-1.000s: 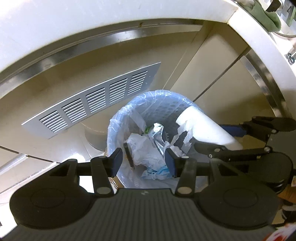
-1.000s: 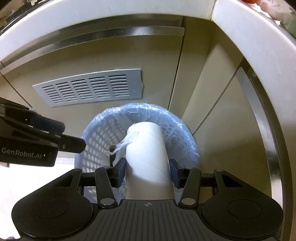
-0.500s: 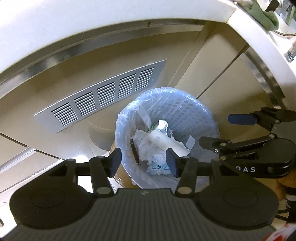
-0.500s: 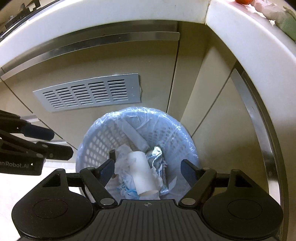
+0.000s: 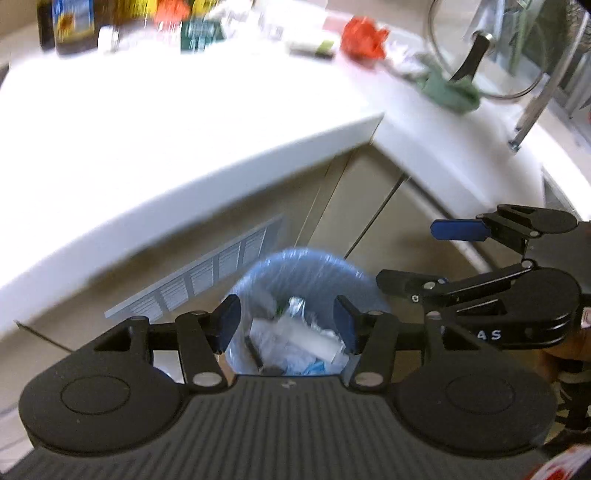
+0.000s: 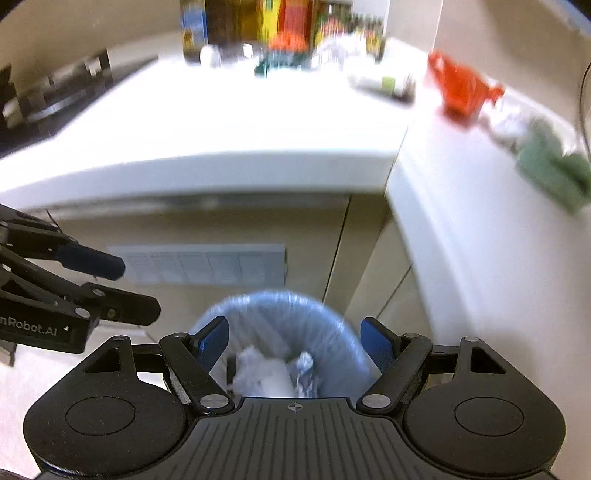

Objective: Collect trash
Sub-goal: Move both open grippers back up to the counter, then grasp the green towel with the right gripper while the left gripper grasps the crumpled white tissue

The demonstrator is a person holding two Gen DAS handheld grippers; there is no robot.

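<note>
While both tongs stand apart and empty above the bin (image 5: pixel 295 280), left gripper (image 5: pixel 286 323) having just widened, aim the right gripper (image 6: pixel 293 338) up-right toward red trash (image 6: pixel 461 90) on the counter (image 6: pixel 221 122).

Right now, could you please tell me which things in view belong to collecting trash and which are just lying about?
Job:
- lined bin
- white tube in it
- red wrapper on the counter

Lying about:
- bottles
- green cloth
- vent grille
</note>
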